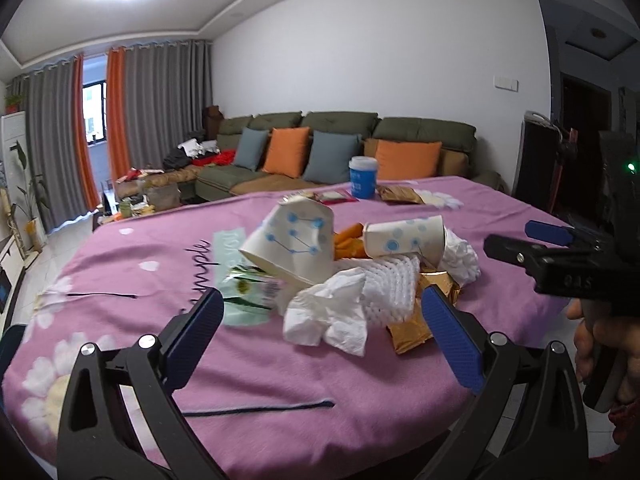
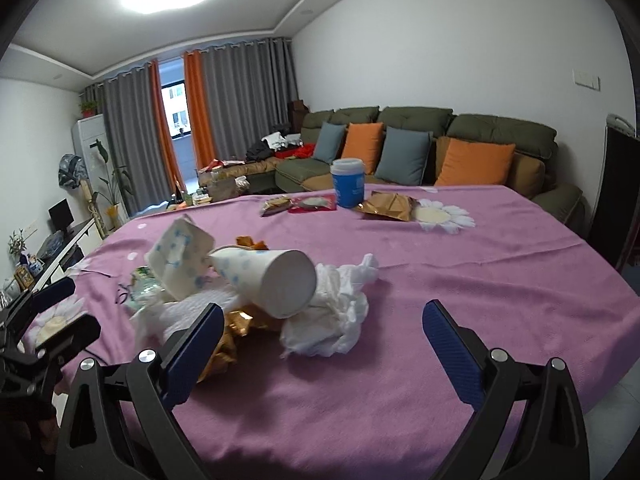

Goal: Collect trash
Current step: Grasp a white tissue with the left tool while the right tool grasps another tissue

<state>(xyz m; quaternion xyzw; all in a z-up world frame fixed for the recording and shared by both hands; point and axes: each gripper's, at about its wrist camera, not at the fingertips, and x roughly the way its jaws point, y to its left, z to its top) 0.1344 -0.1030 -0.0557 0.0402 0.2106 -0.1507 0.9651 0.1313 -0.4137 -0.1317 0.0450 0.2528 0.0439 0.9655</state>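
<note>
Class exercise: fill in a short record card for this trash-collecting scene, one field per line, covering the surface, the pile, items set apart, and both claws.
Surface: pink flowered cloth on a table
Pile: two tipped paper cups, crumpled tissues, white foam net, gold wrapper, green packet
Set apart: upright blue cup, far side
Left claw: open, empty, facing the pile
Right claw: open, empty

A: Where does the left wrist view look from?
B: Low over the near edge of the pink flowered tablecloth (image 1: 280, 360), facing the olive-green sofa (image 1: 344, 128).
A: And the right wrist view?
B: Just rightward, same heading; both share the close heap of crumpled paper trash (image 2: 256, 292).
</note>
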